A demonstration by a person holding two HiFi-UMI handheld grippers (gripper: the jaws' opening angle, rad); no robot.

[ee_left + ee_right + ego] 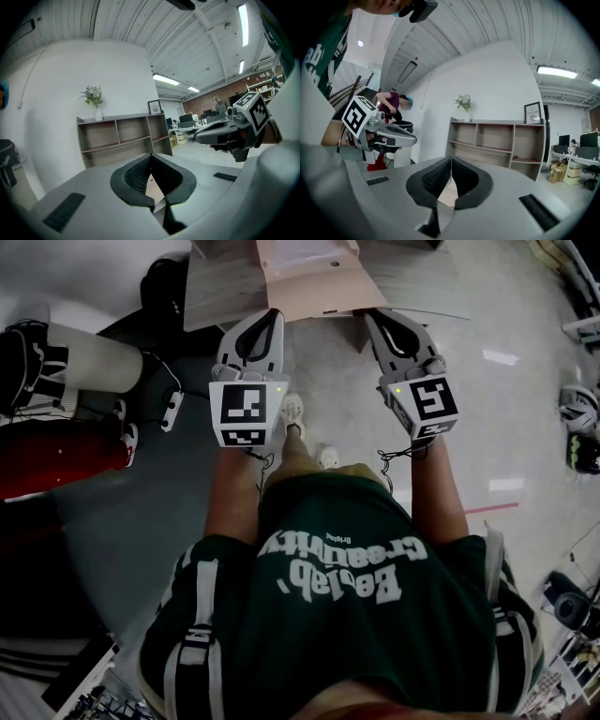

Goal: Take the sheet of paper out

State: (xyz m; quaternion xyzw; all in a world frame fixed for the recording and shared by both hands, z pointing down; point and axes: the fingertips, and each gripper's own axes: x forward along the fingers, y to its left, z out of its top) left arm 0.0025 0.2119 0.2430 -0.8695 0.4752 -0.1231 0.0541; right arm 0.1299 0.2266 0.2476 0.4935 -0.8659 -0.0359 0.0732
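Note:
A pale tan sheet of paper [314,282], creased like a folder, lies over the near edge of a wooden table [220,287] at the top of the head view. My left gripper [272,313] and right gripper [373,315] reach forward side by side, their tips at the sheet's near edge. In the left gripper view the jaws meet, gripper [151,157], and a strip of the tan paper [155,187] shows between the pads. The right gripper view shows the same: shut jaws, gripper [451,160], with tan paper [449,193] between them. Each gripper view also shows the other gripper alongside.
An open grey shelf unit [497,140] with a vase of flowers stands against the white wall ahead. A red object [56,456], a white cylinder [94,357] and cables lie on the floor to my left. Another person [396,105] stands at the left. Gear [577,413] sits at the right.

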